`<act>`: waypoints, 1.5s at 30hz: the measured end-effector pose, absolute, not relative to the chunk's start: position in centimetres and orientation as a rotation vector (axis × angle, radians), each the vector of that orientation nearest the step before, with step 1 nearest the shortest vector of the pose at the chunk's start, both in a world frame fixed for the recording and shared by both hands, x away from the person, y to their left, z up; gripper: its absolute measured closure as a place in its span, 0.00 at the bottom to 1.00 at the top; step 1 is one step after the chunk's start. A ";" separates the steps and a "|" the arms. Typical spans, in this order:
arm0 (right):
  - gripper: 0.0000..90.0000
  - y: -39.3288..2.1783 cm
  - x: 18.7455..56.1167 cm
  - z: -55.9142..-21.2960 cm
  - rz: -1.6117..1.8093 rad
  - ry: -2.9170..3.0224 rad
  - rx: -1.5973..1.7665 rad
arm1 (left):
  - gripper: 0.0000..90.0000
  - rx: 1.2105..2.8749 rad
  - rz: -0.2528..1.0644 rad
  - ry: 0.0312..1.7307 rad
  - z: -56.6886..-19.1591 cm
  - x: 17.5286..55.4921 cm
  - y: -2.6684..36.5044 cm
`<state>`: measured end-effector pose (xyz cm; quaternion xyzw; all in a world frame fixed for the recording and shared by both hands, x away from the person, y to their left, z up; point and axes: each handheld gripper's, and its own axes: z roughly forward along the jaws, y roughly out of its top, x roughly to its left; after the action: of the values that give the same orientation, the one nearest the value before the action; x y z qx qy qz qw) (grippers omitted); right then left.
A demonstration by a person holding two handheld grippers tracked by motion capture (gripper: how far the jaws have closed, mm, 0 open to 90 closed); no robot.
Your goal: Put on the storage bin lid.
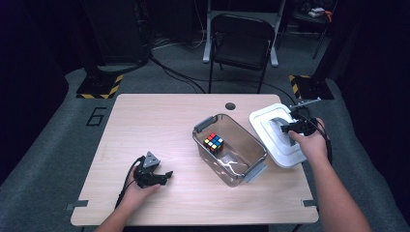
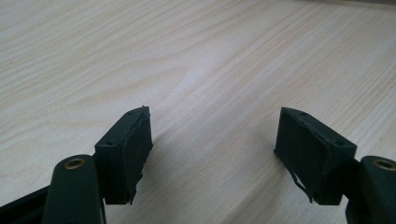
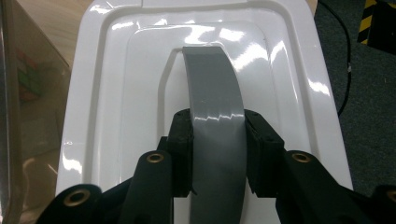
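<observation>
A clear plastic bin [image 1: 241, 159] with grey latches stands in the middle of the table, a colourful puzzle cube [image 1: 213, 142] inside it. To its right a white lid [image 1: 270, 140] with a grey handle [image 3: 215, 116] is tilted, lifted off the table. My right gripper [image 1: 289, 128] is shut on that grey handle, both pads pressing its sides [image 3: 218, 156]. My left gripper [image 1: 162, 178] rests near the front left of the table; its jaws stand open over bare wood [image 2: 212, 140], nothing between them.
The wooden table [image 1: 159, 116] has a round cable hole [image 1: 230, 106] at the back. A black folding chair [image 1: 241, 46] stands beyond the table. Cables lie on the grey floor. The bin's clear wall [image 3: 18, 116] is close at the left of the lid.
</observation>
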<state>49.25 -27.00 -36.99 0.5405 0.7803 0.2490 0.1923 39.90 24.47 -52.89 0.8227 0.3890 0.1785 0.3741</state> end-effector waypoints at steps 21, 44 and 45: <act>0.74 -26.5 48.2 -34.0 0.754 2.194 1.486 | 0.30 2.112 0.453 0.994 -52.9 39.9 24.5; 0.74 -22.8 48.1 -33.8 0.778 2.286 1.398 | 0.30 2.111 0.452 0.994 -52.9 39.9 24.5; 0.74 -22.7 48.1 -33.8 0.781 2.299 1.387 | 0.30 2.111 0.453 0.993 -52.9 39.9 24.5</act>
<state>48.12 -22.72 -33.81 0.4888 0.8098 0.2752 0.1718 39.92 24.50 -52.86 0.8240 0.3877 0.1770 0.3734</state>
